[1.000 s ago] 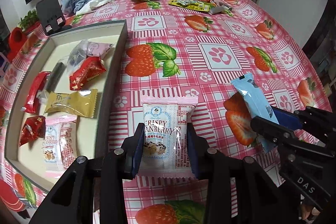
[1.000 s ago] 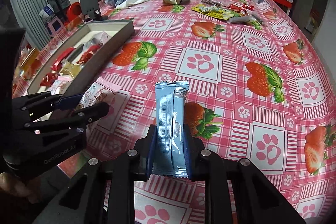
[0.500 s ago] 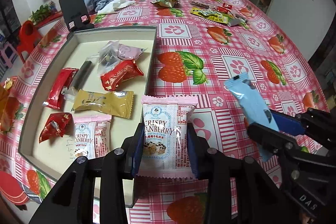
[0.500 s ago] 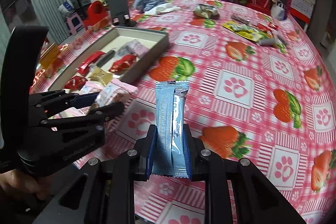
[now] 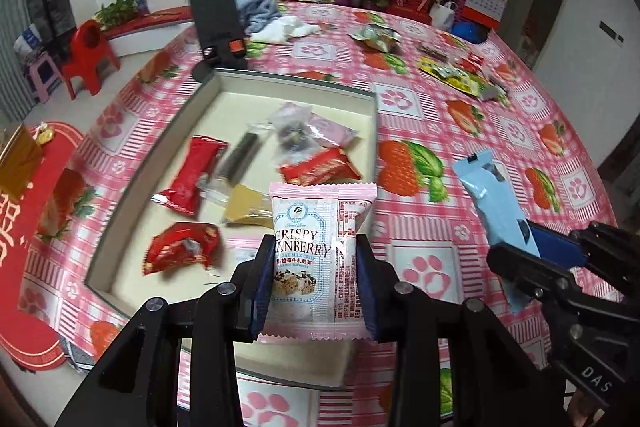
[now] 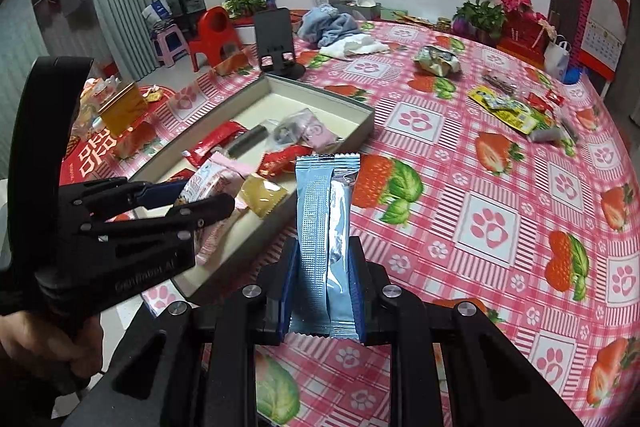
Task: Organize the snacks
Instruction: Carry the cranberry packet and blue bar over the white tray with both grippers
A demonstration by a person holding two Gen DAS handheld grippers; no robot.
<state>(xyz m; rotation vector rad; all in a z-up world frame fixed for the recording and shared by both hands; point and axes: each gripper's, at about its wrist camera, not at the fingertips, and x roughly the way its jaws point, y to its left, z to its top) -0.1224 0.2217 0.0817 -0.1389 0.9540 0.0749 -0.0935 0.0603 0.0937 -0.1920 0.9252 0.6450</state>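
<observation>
My left gripper [image 5: 314,247] is shut on a pink and white cranberry crisp packet [image 5: 320,255], held upright above the near end of the shallow grey tray [image 5: 374,115]. In the tray lie several snack packets, among them a red one [image 5: 194,173] and a gold one [image 5: 248,207]. My right gripper [image 6: 322,247] is shut on a long light blue packet [image 6: 324,227], standing upright over the tablecloth just right of the tray [image 6: 360,115]. In the left wrist view the blue packet [image 5: 494,203] and right gripper [image 5: 548,259] show at the right; the left gripper [image 6: 192,199] shows left in the right wrist view.
The round table wears a pink strawberry and paw-print cloth [image 6: 488,219]. At its far side lie loose snacks [image 6: 504,107], a crumpled bag [image 6: 438,61], a black phone stand [image 6: 276,43], cloths [image 6: 340,31] and potted plants [image 6: 480,19]. Red stools [image 6: 212,35] stand on the floor to the left.
Both grippers have risen and swung left toward the tray, each keeping its packet. The cranberry packet now hangs over the tray's near end instead of over the tablecloth.
</observation>
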